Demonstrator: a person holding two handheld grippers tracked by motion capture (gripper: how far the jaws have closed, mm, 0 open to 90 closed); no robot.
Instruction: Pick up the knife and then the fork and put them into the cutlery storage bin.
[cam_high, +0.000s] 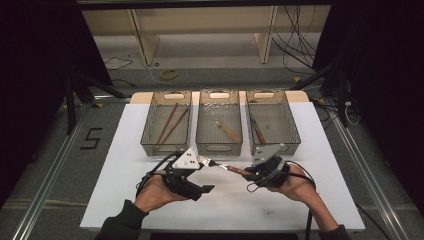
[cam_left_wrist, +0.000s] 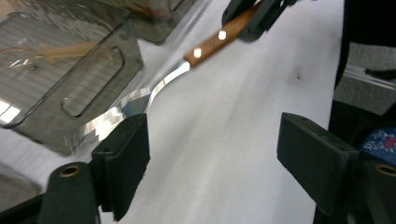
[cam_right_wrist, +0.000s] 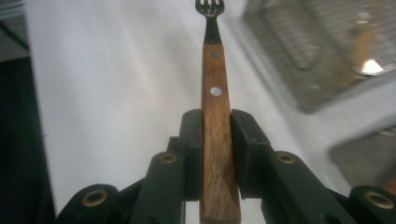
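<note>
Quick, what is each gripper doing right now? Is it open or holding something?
Left gripper: open, nothing pinched; the fork's metal end lies by one jaw.
Right gripper: shut on the fork's wooden handle.

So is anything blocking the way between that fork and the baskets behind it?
Nothing visible. The fork, clamped by its wooden handle in the right gripper, hangs over bare white table just in front of the three open-topped baskets. The left gripper stands open beside its metal end.
</note>
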